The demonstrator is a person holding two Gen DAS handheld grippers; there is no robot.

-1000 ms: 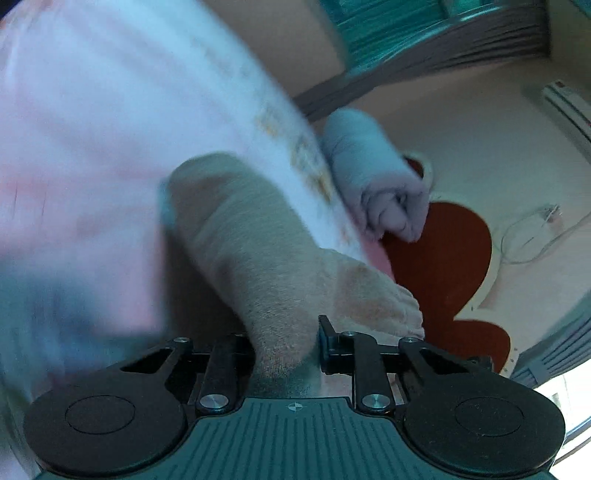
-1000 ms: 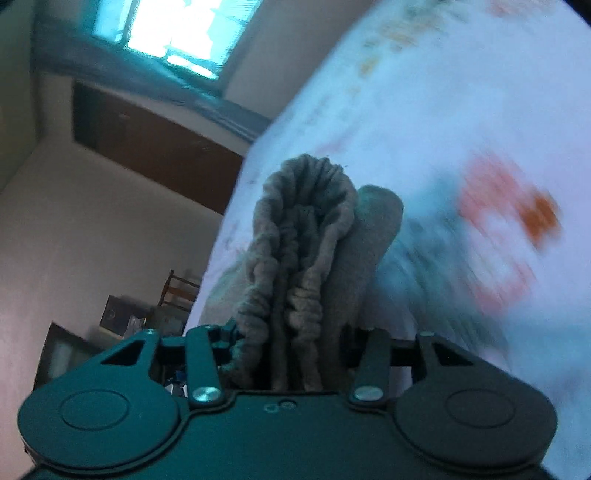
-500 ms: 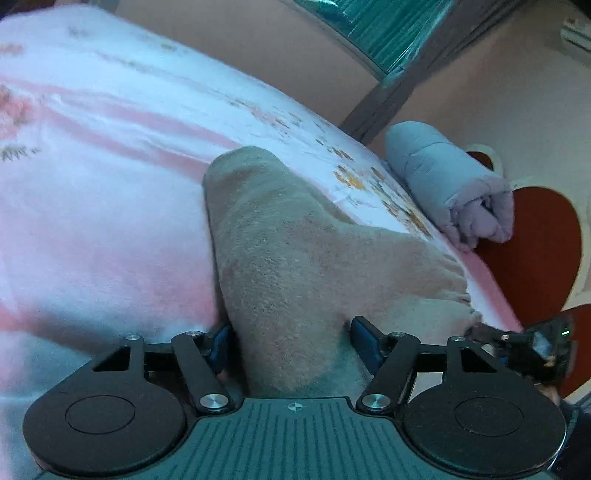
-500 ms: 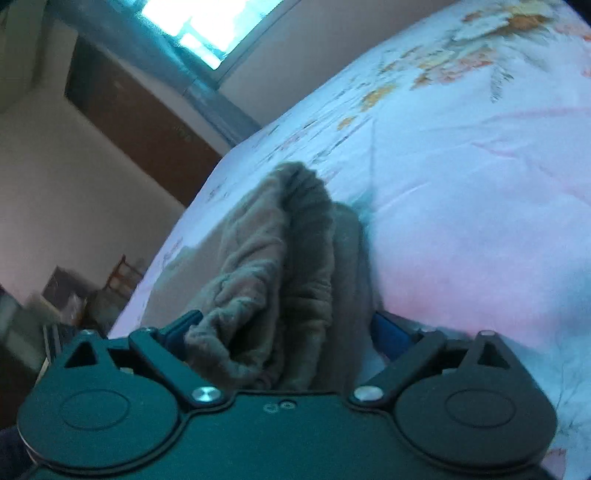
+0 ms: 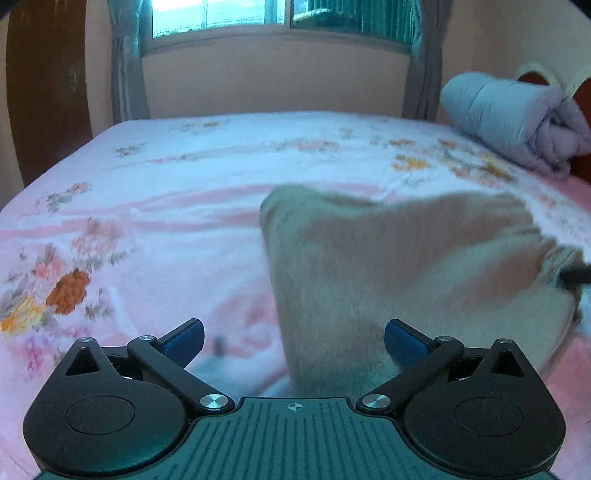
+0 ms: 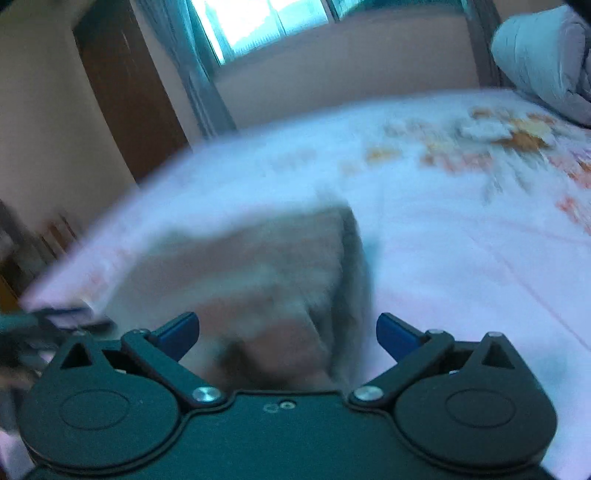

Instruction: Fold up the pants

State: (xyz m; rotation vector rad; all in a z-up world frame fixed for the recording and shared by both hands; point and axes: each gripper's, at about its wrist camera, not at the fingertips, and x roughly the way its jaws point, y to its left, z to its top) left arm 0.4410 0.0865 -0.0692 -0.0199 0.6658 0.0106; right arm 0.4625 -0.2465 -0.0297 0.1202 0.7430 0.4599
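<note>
The folded grey-beige pants lie flat on the pink floral bedsheet. In the left wrist view my left gripper is open, its blue-padded fingers spread wide over the near edge of the pants without holding them. In the right wrist view the pants look blurred, and my right gripper is open just above their near edge. The other gripper shows as a dark blur at the left edge of that view.
A rolled grey-blue quilt lies at the bed's far right by a red headboard. A window with grey curtains is behind the bed. A dark wooden door stands to the left.
Both grippers have opened and let go of the pants, which now lie folded on the sheet. Both have swung to level views across the bed and drawn back a little.
</note>
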